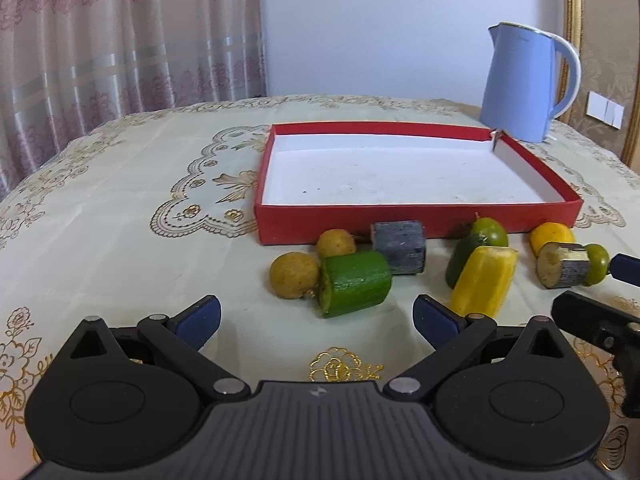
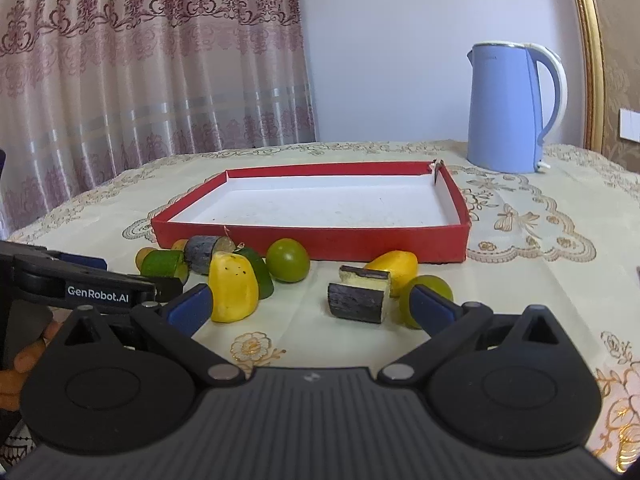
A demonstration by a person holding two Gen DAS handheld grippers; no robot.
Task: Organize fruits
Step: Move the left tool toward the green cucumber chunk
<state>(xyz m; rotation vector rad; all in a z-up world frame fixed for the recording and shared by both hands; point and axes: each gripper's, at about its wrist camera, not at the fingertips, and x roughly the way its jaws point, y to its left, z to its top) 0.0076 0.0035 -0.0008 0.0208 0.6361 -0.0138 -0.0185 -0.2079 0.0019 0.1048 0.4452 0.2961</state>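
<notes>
Both grippers gape, left gripper and right gripper; only the right view shows fingers.

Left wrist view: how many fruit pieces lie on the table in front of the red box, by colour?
Green pieces: 4
Yellow pieces: 2
Dark grey pieces: 2
Tan round fruits: 2
Total: 10
</notes>
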